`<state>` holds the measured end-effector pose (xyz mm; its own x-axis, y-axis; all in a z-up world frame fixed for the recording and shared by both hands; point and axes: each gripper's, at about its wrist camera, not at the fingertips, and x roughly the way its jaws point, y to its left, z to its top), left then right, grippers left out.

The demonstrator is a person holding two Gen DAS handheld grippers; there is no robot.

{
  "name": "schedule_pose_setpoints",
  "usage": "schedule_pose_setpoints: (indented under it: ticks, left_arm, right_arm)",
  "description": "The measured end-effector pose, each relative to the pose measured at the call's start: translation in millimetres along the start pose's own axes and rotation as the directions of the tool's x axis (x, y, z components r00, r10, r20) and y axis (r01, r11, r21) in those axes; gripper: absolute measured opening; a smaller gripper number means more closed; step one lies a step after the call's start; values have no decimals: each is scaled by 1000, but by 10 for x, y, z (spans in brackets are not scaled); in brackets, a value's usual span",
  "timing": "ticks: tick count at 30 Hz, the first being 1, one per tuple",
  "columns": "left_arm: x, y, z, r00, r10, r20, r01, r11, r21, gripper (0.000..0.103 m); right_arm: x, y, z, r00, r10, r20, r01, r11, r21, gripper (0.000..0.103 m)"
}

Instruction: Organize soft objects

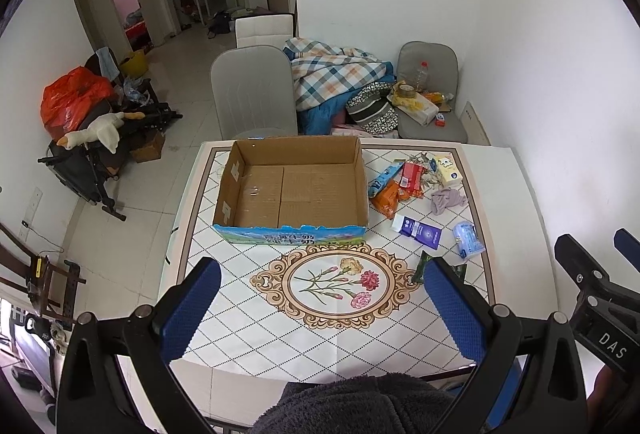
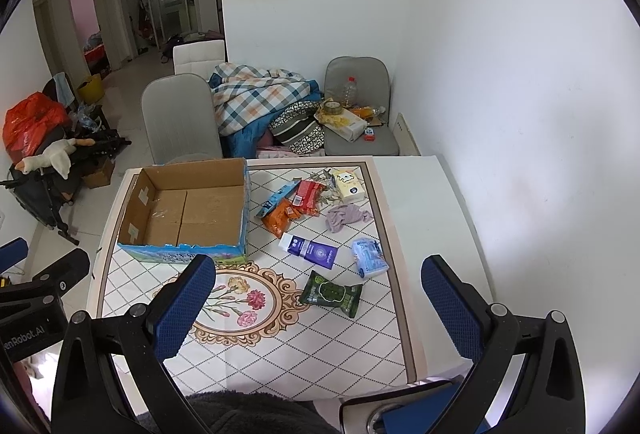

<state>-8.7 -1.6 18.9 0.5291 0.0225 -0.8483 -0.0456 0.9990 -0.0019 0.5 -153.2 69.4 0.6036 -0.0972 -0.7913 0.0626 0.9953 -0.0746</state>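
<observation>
Both jaws spread wide, gripping nothing: left gripper (image 1: pixel 320 310), right gripper (image 2: pixel 320 298). Packets scattered on worktop (image 2: pixel 328 346) beside cardboard box (image 2: pixel 188 210); green packet (image 1: pixel 440 271) half hidden behind left jaw; labels unreadable.

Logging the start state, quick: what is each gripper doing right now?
Left gripper: open, holding nothing.
Right gripper: open, holding nothing.
</observation>
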Motion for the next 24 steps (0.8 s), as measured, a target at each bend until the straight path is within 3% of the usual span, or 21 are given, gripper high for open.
schedule_pose_setpoints:
  ticks: [24]
  left_arm:
    - [26, 37, -27, 1000, -1, 2, 1, 1000, 0, 103]
  right_arm:
    - [32, 15, 30, 1000, 9, 0, -9, 1000, -4, 103]
